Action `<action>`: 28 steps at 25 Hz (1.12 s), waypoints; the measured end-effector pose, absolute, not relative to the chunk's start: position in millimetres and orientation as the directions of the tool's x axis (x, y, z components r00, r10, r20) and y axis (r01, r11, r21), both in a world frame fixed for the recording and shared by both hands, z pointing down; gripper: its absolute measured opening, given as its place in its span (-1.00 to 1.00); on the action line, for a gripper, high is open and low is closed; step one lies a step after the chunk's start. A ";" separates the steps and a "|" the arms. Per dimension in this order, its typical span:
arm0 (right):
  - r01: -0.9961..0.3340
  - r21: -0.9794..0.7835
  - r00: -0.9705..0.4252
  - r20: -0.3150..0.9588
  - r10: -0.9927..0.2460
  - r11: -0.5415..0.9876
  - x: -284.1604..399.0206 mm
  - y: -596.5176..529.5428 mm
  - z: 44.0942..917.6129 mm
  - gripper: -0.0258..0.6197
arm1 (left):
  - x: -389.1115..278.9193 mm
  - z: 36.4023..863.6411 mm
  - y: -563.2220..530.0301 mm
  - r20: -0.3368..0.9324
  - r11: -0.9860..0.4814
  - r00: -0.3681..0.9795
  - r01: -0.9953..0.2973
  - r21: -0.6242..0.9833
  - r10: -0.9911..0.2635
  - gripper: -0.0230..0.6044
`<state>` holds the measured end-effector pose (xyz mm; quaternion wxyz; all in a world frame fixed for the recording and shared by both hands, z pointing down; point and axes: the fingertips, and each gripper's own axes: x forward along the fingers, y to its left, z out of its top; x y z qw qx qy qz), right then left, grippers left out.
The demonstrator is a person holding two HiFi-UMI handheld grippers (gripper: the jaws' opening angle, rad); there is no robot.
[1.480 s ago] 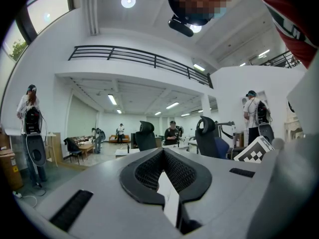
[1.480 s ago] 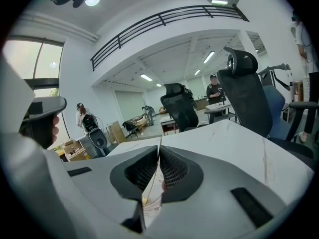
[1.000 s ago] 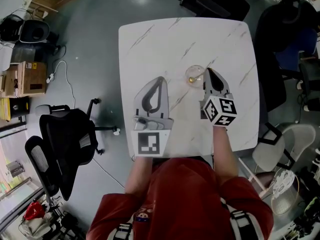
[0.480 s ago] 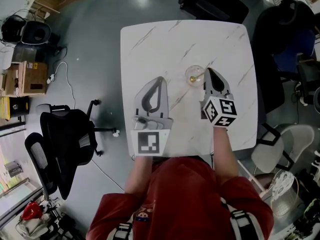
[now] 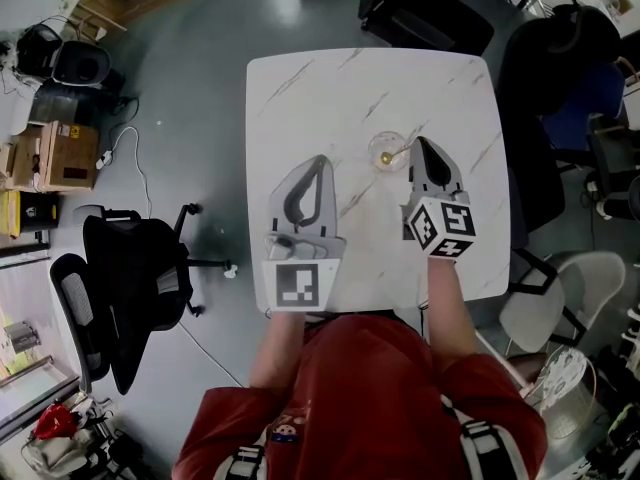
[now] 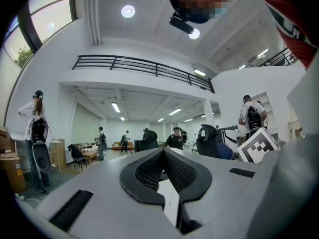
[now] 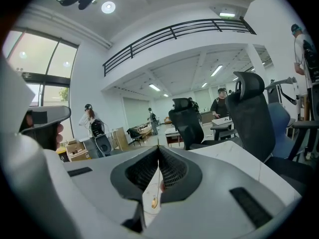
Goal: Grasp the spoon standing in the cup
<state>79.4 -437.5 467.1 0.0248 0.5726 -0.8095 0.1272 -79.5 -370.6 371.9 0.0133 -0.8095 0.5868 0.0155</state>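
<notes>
Jaws of right gripper (image 5: 418,146) pinched together on gold spoon (image 5: 399,152) handle leaning from glass cup (image 5: 382,148) at 9 o'clock, likely for lifting; left gripper (image 5: 318,160) closed, empty, parked clear.

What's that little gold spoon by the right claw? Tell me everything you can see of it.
The spoon is small, thin and gold-coloured, and looks like metal. It stands leaning in a clear glass cup on the white marble-look table. Its bowl is down inside the glass and its handle tilts toward the right claw. In the right gripper view the slim handle runs up between the claw's closed jaws, which seem to pinch it, and the oval bowl shows below them. Finer detail is too small to tell.
</notes>
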 end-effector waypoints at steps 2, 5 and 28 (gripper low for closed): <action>-0.932 -0.173 -0.346 0.171 -0.923 0.317 80.3 -434.3 458.3 -0.87 | -78.6 366.2 -366.6 -0.054 -0.308 0.308 -0.951 -0.008 -0.950 -0.90; -0.931 -0.167 -0.349 0.147 -0.926 0.324 81.7 -427.6 445.7 -0.87 | -77.3 357.3 -359.4 -0.080 -0.304 0.305 -0.952 -0.017 -0.949 -0.90; -0.922 -0.076 -0.381 -0.010 -0.925 0.380 103.0 -336.0 367.8 -0.87 | -61.0 314.0 -274.2 -0.167 -0.254 0.263 -0.965 -0.071 -0.950 -0.90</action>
